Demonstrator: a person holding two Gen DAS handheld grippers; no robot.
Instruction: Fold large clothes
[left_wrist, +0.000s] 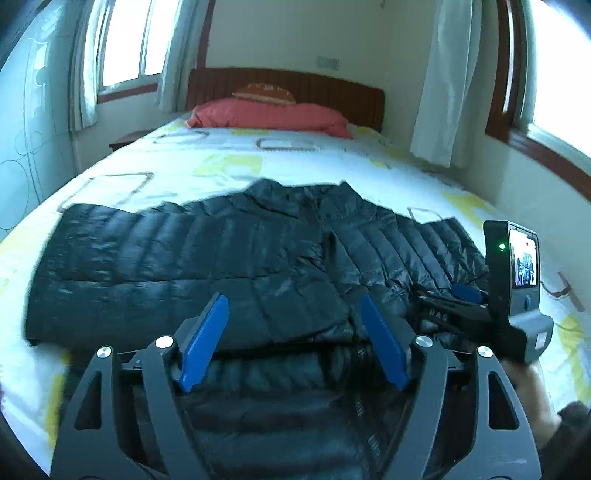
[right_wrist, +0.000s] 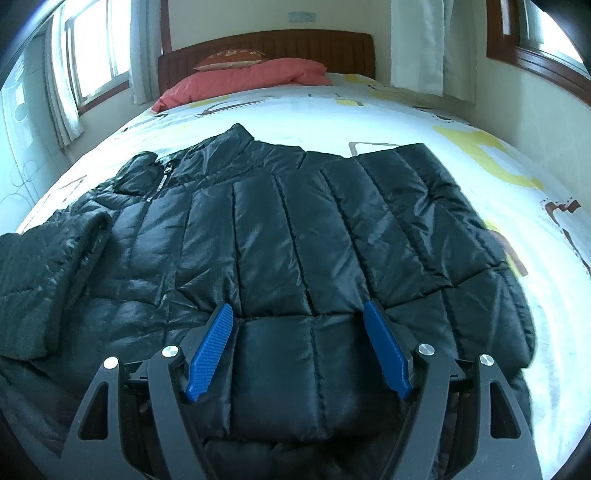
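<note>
Both tools (left_wrist: 293, 341) (right_wrist: 298, 345) agape over jacket (right_wrist: 314, 229)

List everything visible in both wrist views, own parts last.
puffer jacket: 1, black, spread flat on the bed, collar toward the headboard
bed sheet: 1, white with yellow and brown shapes, under the jacket
pillow: 1, red, at the headboard
cushion: 1, orange patterned, on the pillow
headboard: 1, brown wood, far end
curtains: white, at the windows
left gripper: blue pads, jaws open over the jacket hem
right gripper: blue pads, jaws open over the jacket
</note>
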